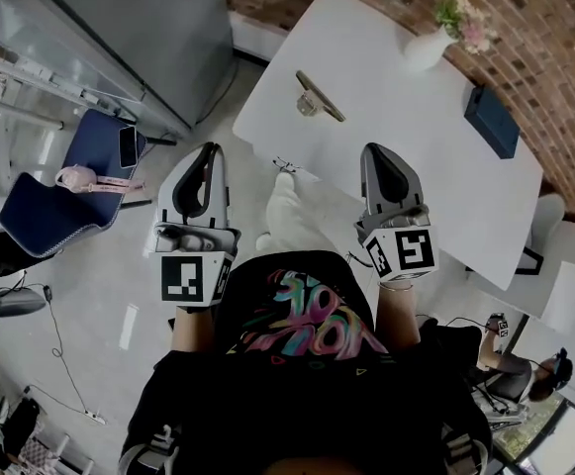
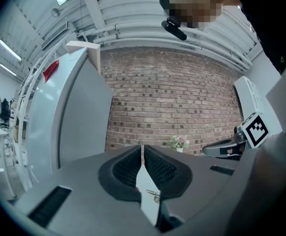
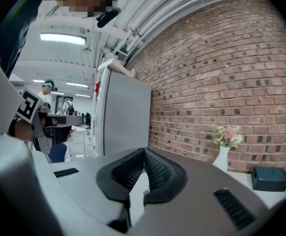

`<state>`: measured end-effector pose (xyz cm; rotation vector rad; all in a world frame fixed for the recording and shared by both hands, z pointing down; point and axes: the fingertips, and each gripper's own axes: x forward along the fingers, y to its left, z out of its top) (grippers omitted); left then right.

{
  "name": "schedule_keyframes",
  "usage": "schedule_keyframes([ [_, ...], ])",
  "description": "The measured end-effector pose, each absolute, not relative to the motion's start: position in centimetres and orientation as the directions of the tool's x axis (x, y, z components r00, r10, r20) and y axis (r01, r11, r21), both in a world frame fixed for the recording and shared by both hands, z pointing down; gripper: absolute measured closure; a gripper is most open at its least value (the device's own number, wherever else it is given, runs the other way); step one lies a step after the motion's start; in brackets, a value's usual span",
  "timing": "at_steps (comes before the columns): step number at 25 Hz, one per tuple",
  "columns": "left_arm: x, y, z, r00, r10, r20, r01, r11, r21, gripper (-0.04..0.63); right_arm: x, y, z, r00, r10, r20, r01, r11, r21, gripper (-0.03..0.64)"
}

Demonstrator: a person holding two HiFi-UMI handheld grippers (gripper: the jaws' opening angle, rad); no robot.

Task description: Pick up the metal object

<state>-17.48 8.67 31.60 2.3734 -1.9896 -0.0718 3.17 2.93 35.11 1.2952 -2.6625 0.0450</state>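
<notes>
Metal object point(image 1: 318, 97): one, on table point(image 1: 386, 137); vase point(image 1: 428, 47): one; box point(image 1: 492, 120): one.

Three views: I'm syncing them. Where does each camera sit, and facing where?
Head view: on the person's head, looking down at the table; left gripper, right gripper and black shirt show.
Left gripper view: rides the left gripper, facing the brick wall over its shut jaws.
Right gripper view: rides the right gripper, facing the same wall.
Both gripper views share the vase.

Nothing reads for sure; the bright lettering on the black shirt point(image 1: 312, 325) is too warped. The marker cubes point(image 1: 193, 278) bear square patterns only.
</notes>
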Motion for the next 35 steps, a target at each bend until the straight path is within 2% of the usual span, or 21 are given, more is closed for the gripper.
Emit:
schedule_keyframes([
  [7, -16.5, -2.5, 30.1, 0.2, -0.98, -0.013, -0.978, -0.2, 0.052, 0.558, 2.8, -7.9, 34.1, -0.619, -0.767, 0.17, -0.772, 0.634, 0.048, 0.598],
  [16, -13.0, -13.6, 29.3, 0.261, -0.965, -0.015, -0.965, -0.262, 0.026, 0.558, 5.8, -18.5, 32.2, -0.6, -0.791, 0.12, -0.793, 0.607, 0.039, 0.598],
  [31, -11.0, -19.7, 28.9, 0.431, -0.902, -0.019, -0.902, -0.431, -0.002, 0.558, 7.7, -21.0, 31.7, -0.468, -0.878, 0.105, -0.881, 0.472, 0.023, 0.598],
  [35, -10.8, -19.4, 28.3, 0.458, -0.885, -0.09, -0.888, -0.459, -0.006, 0.558, 7.7, -20.2, 32.2, -0.449, -0.886, 0.115, -0.891, 0.453, 0.011, 0.598],
])
